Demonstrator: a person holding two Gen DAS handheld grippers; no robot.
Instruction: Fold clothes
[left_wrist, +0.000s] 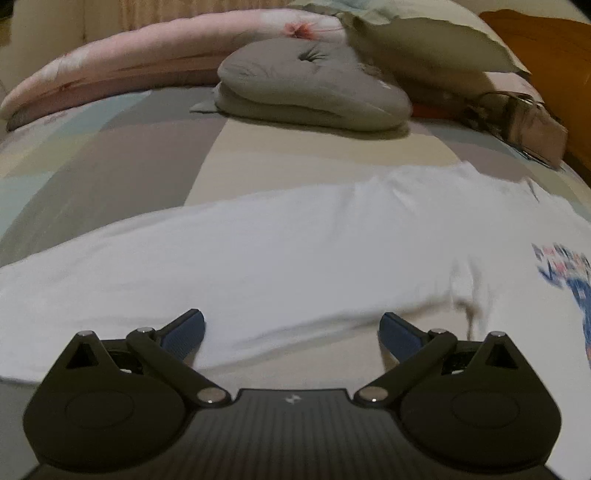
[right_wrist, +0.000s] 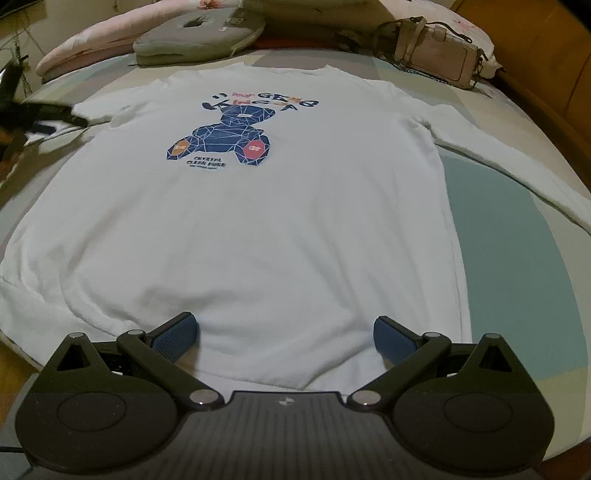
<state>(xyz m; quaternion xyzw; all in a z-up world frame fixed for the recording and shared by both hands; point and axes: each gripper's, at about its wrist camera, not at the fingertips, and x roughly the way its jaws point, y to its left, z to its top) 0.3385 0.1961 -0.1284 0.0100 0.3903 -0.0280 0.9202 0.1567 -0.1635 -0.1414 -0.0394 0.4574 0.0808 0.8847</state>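
Observation:
A white long-sleeved sweatshirt (right_wrist: 280, 206) lies spread flat and face up on the bed, its blue bear print (right_wrist: 229, 136) toward the far end. In the right wrist view, my right gripper (right_wrist: 286, 325) hovers open at the hem, nothing between its blue pads (right_wrist: 175, 338). The right sleeve (right_wrist: 517, 162) stretches out to the right. In the left wrist view, my left gripper (left_wrist: 291, 325) is open over the white fabric (left_wrist: 258, 258) on the shirt's left side, holding nothing. Part of the print (left_wrist: 565, 273) shows blurred at the right edge there.
The bed cover (right_wrist: 517, 258) has teal, grey and beige patches. A grey tufted cushion (left_wrist: 306, 85), a pink quilt (left_wrist: 129, 55) and a pillow (left_wrist: 424, 40) lie at the far end. A beige handbag (right_wrist: 436, 55) sits far right. Wooden furniture (right_wrist: 546, 74) borders the right side.

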